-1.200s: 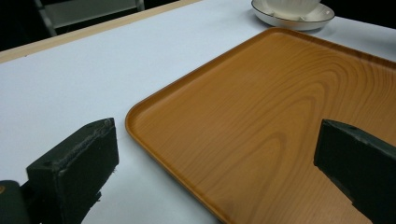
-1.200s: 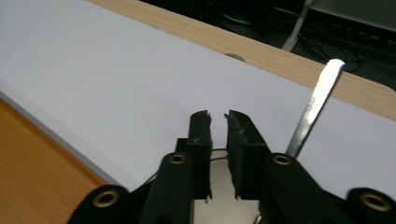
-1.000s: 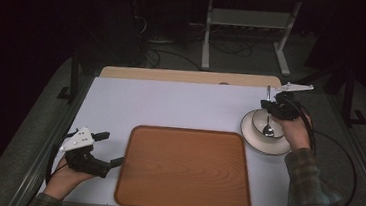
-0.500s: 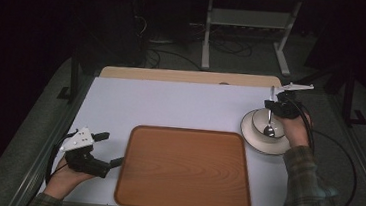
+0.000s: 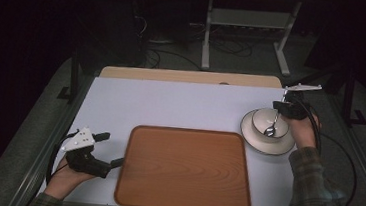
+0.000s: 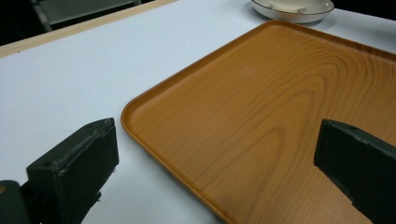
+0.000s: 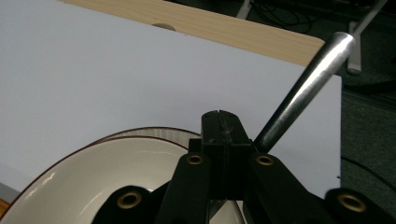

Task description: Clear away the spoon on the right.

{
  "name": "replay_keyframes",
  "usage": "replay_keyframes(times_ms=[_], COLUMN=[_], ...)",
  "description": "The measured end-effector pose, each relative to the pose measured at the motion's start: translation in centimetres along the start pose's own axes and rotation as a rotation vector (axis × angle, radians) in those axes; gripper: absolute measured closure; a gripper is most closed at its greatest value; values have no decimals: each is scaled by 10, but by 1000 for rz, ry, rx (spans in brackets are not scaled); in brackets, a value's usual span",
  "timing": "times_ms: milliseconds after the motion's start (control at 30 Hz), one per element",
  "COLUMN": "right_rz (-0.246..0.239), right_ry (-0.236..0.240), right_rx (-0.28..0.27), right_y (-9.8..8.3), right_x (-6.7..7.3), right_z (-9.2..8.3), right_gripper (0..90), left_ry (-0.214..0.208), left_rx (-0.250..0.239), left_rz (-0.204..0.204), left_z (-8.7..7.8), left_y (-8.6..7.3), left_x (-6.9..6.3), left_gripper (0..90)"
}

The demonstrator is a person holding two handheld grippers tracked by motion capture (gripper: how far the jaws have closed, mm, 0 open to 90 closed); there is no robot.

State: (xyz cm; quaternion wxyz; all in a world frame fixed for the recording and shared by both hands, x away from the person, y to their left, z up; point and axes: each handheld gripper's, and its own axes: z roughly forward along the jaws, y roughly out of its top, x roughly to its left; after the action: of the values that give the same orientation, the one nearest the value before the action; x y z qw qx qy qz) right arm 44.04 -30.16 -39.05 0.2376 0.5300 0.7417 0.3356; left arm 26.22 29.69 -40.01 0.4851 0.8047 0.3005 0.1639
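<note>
A white bowl [image 5: 264, 121] stands on a saucer [image 5: 258, 142] at the table's right side. My right gripper [image 5: 283, 108] hovers over the bowl's far rim, shut on the handle of a metal spoon [image 5: 272, 126] whose head hangs down into the bowl. In the right gripper view the closed jaws [image 7: 220, 121] pinch the spoon handle [image 7: 306, 88], which slants up to the right, with the bowl [image 7: 107, 182] below. My left gripper [image 5: 110, 149] rests open at the front left, beside the left edge of a wooden tray [image 5: 185, 168]. Its wide-apart jaws [image 6: 215, 140] frame the tray's corner [image 6: 261, 116].
The tray is bare and lies in the middle front of the white table [image 5: 171, 102]. A wooden strip [image 5: 188, 76] runs along the far edge. The saucer [image 6: 292, 9] sits just beyond the tray's far corner in the left gripper view. Dark floor and a metal stand lie behind.
My right hand has shifted slightly with the spoon, a little lower over the bowl. The left hand and the tray have kept still.
</note>
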Motion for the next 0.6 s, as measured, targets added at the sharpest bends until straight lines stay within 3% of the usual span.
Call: replay_keyframes(times_ms=[600], right_rz=[24], right_ry=[-31], right_rx=[23], right_y=[-15], right_x=[-18], right_z=[-17], right_gripper=[892], left_ry=[-2], left_rx=[0], left_rz=[-3], left_z=[0], left_y=[0], left_x=[0], left_gripper=[0])
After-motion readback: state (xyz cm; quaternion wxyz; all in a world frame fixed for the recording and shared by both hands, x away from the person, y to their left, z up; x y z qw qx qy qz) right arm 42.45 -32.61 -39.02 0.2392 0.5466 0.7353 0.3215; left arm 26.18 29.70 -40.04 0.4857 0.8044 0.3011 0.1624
